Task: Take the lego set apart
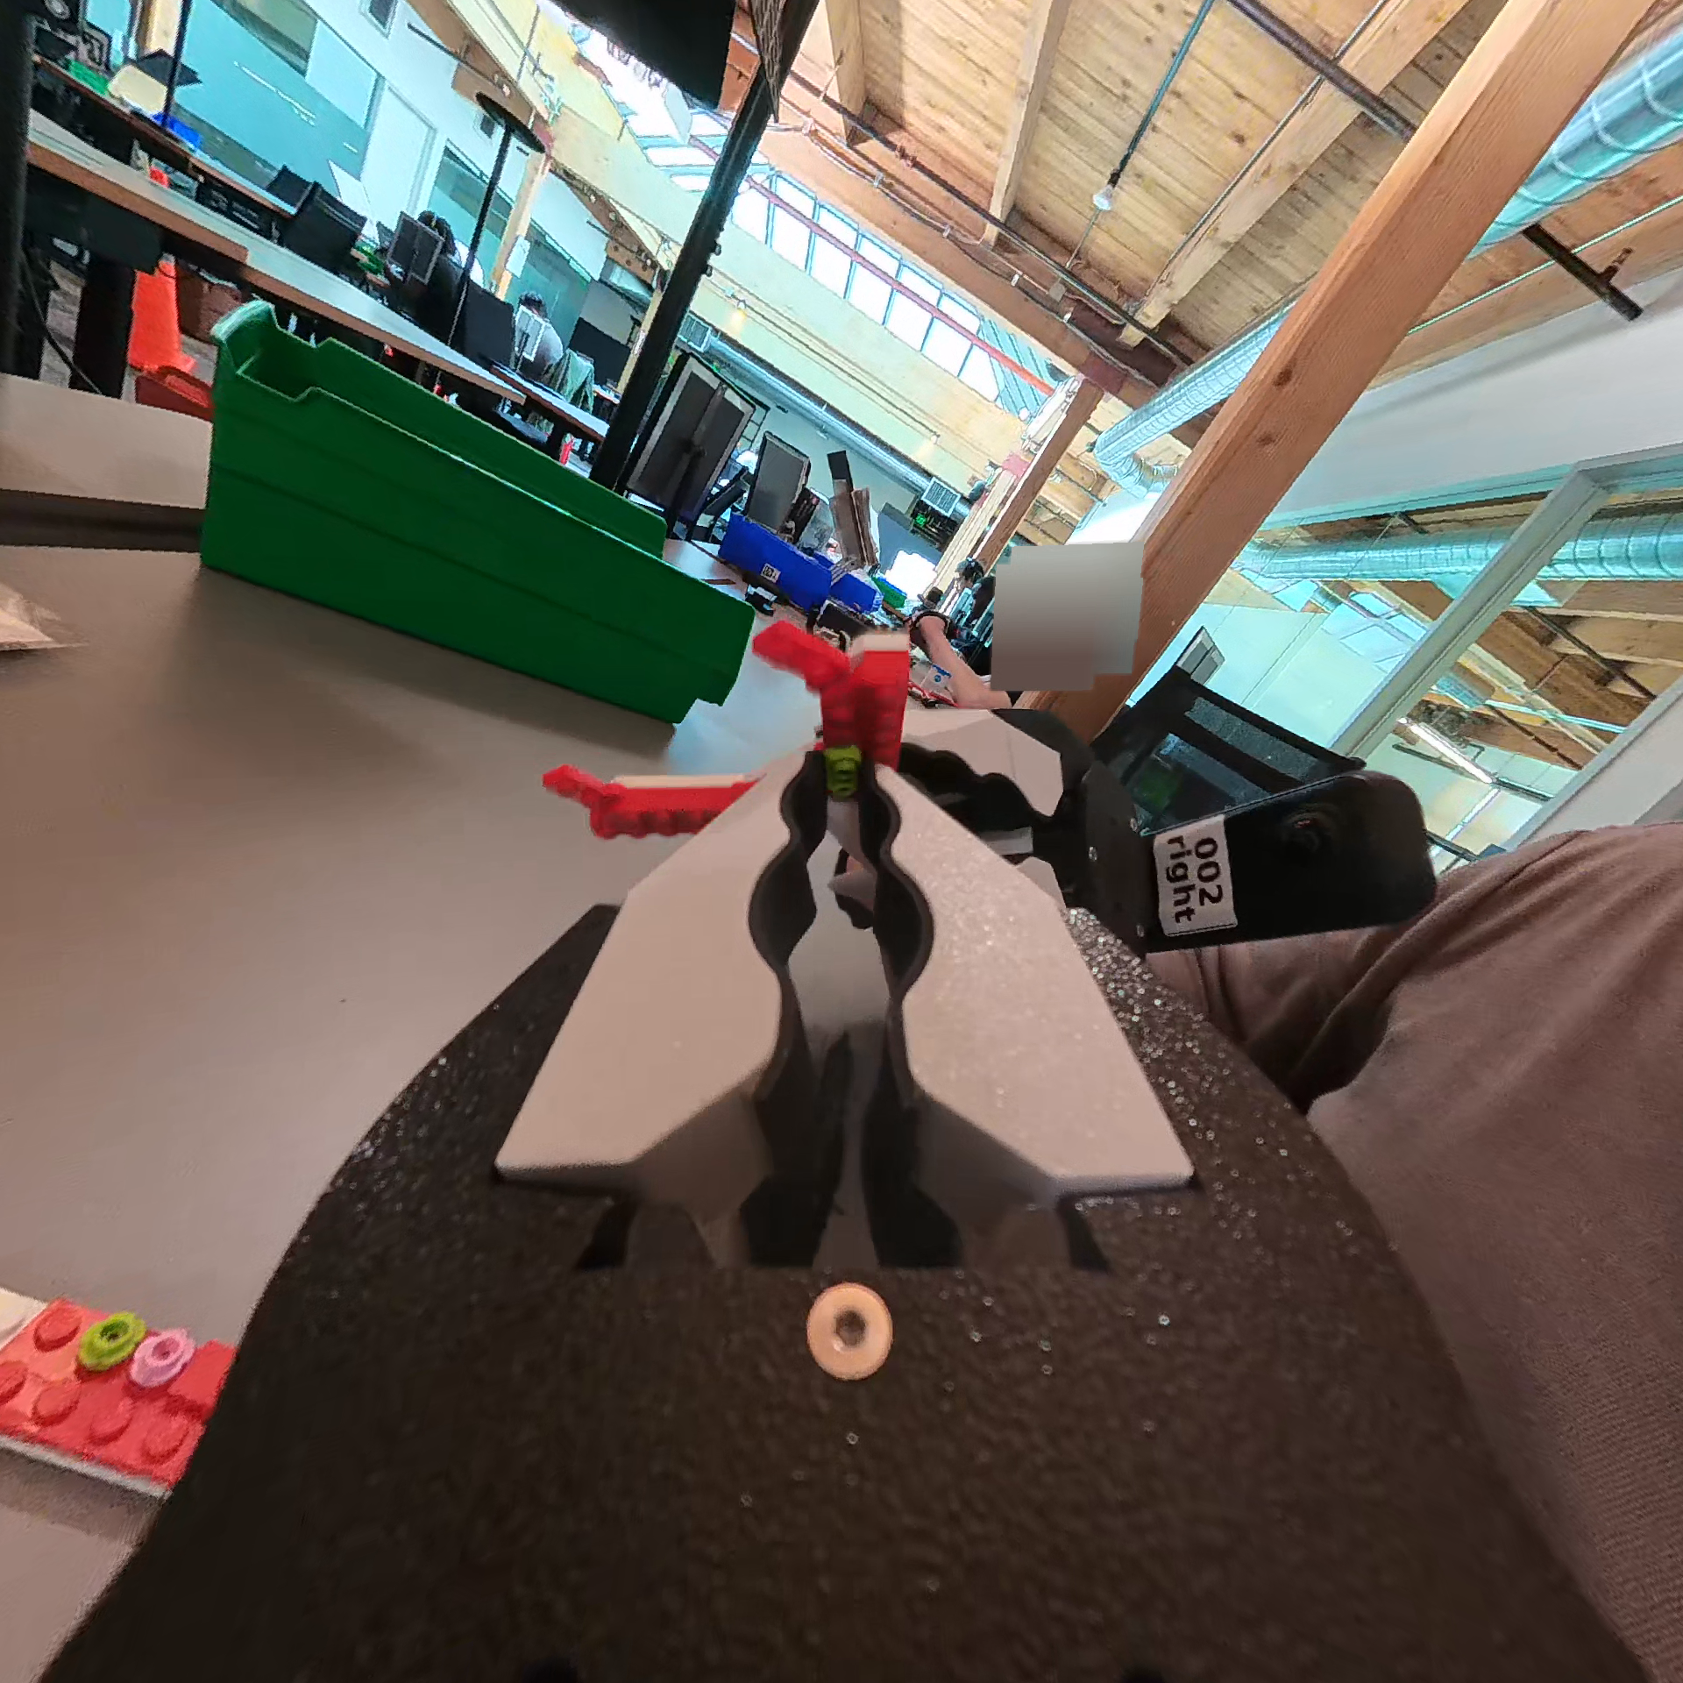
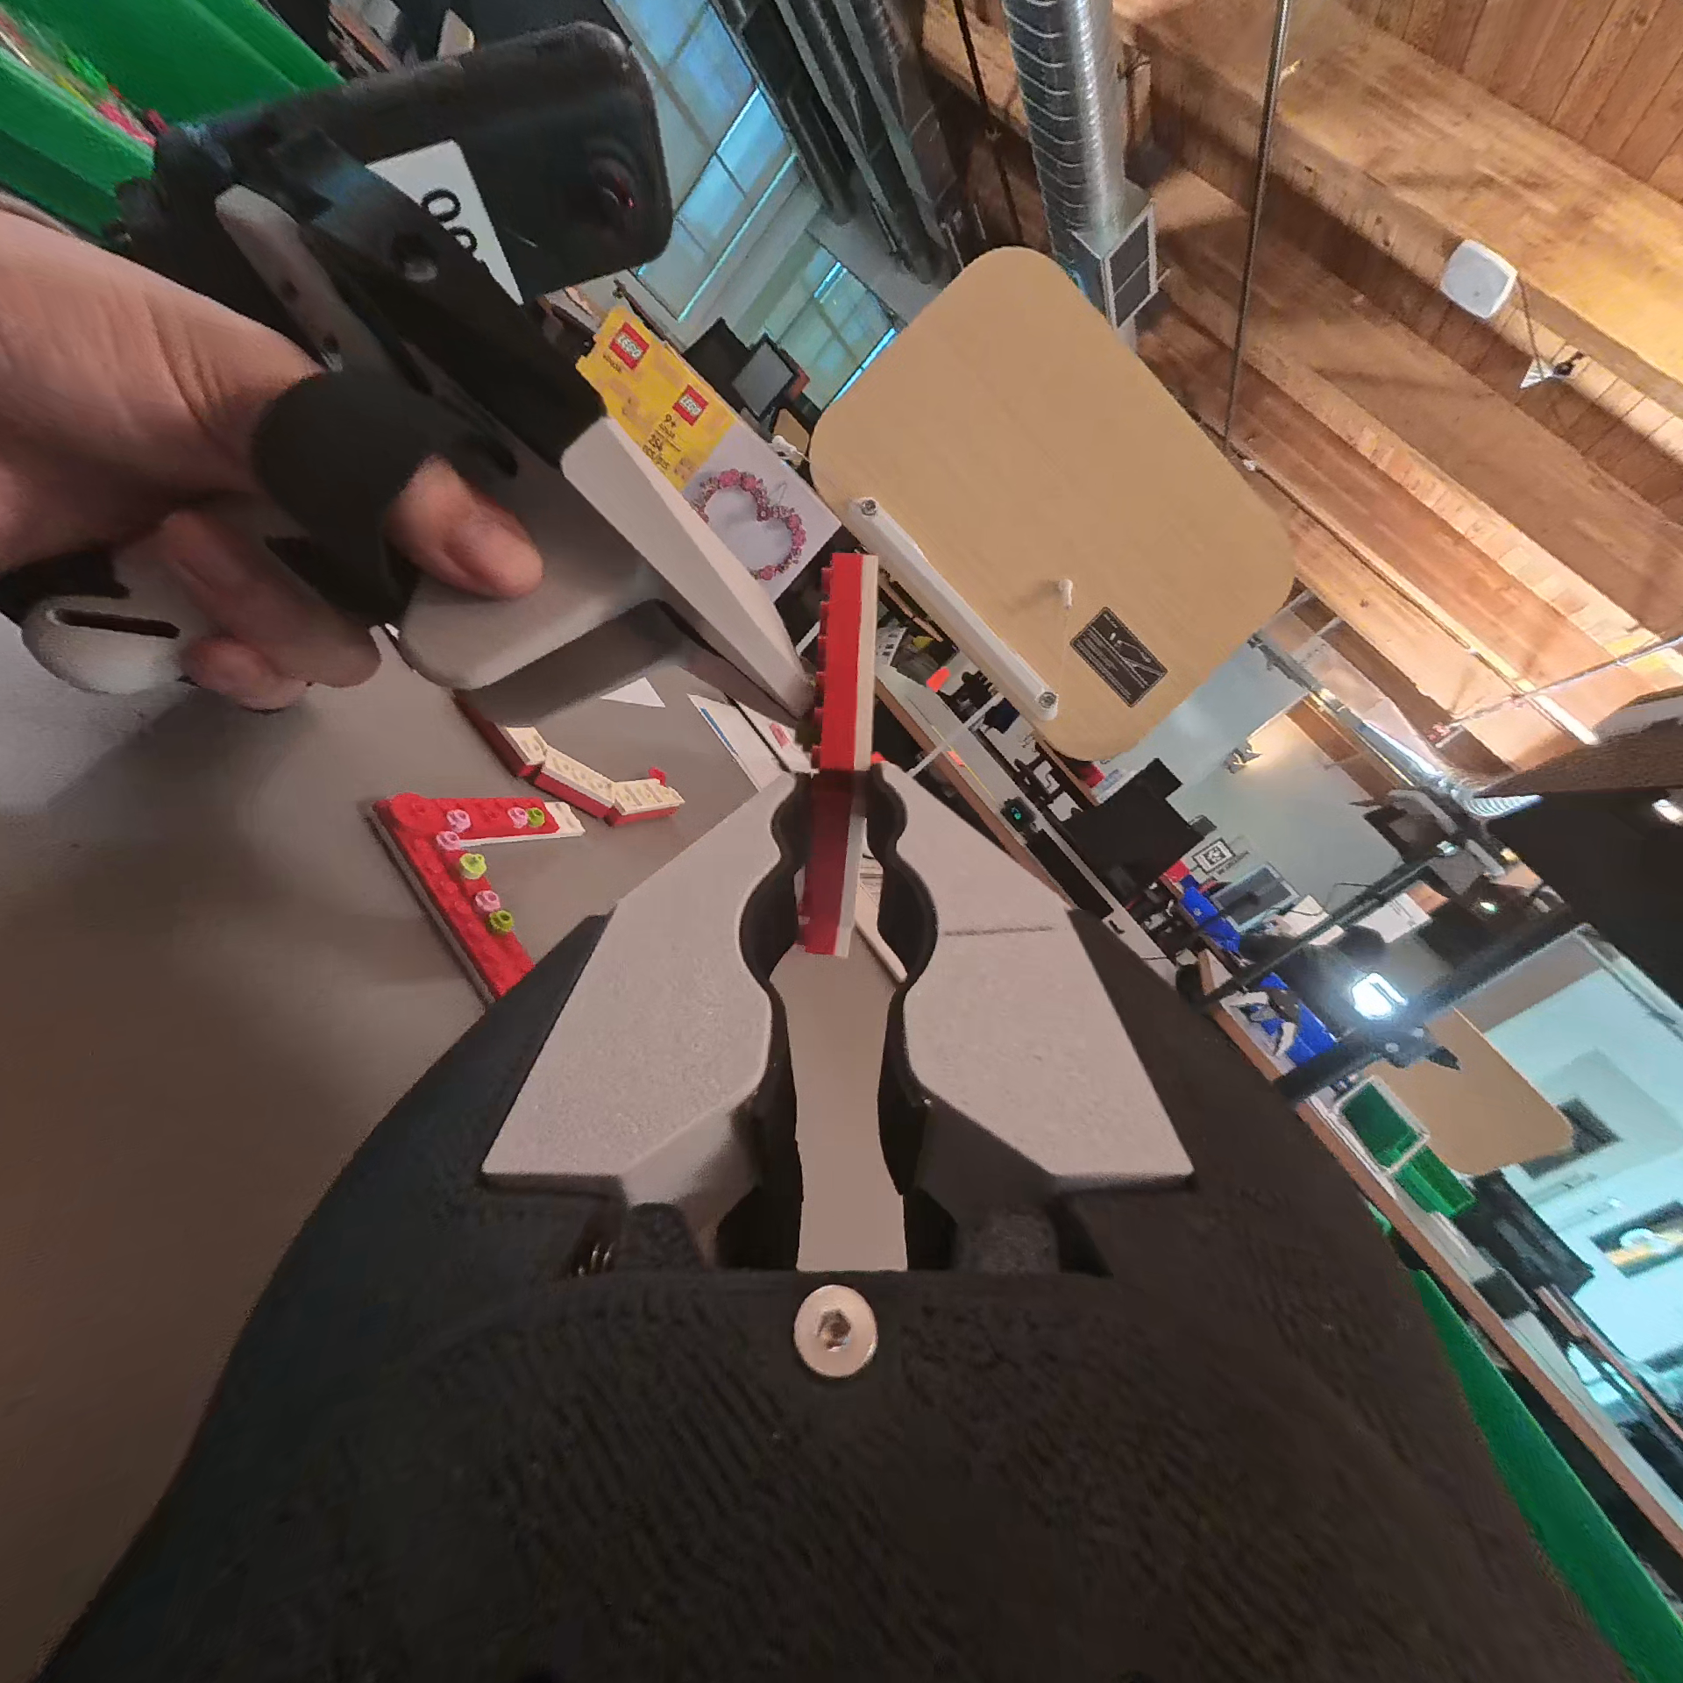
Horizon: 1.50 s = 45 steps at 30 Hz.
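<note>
Red-white plate strip (image 2: 840, 719) clamped edge-on in right tool (image 2: 838, 774); left tool (image 1: 842, 774) apparently pinching lime stud (image 1: 843, 771) (blurred).

white printed label (image 1: 1193, 872) on the black housing of the right claw. another white label (image 2: 455, 219), partly hidden, on the left claw's housing. yellow box (image 2: 660, 387) with red brand logos and print. black sticker (image 2: 1118, 669) under a wooden panel, illegible.
</note>
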Each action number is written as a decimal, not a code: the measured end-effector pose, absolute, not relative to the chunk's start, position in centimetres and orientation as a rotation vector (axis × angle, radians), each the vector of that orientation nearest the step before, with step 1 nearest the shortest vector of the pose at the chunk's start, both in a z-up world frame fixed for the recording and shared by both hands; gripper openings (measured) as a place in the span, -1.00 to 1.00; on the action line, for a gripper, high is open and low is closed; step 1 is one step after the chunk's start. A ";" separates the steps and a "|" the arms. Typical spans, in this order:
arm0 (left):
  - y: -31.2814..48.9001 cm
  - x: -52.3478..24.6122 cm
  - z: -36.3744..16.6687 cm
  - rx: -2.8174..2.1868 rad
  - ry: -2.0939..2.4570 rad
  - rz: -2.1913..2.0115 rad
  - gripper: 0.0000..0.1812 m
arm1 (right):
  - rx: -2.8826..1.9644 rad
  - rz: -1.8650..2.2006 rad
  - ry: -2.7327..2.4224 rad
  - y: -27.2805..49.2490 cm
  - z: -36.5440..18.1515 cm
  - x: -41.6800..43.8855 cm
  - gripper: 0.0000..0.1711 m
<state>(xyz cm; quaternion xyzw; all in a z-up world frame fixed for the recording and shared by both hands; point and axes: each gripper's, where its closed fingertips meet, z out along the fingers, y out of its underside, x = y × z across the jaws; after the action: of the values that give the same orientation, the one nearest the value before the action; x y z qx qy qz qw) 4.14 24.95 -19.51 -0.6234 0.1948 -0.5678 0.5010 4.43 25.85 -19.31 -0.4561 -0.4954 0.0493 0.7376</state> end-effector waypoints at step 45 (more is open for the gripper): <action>12.4 -48.4 -26.5 -2.902 -0.520 0.272 0.40 | -1.162 0.501 -1.030 26.8 -20.4 4.5 -0.87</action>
<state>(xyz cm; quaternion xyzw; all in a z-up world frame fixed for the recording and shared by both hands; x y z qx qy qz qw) -48.38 12.44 -26.51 -0.9762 -0.1748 0.0914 0.0903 4.48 26.80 -20.41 -0.5188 -0.4596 0.2236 0.6852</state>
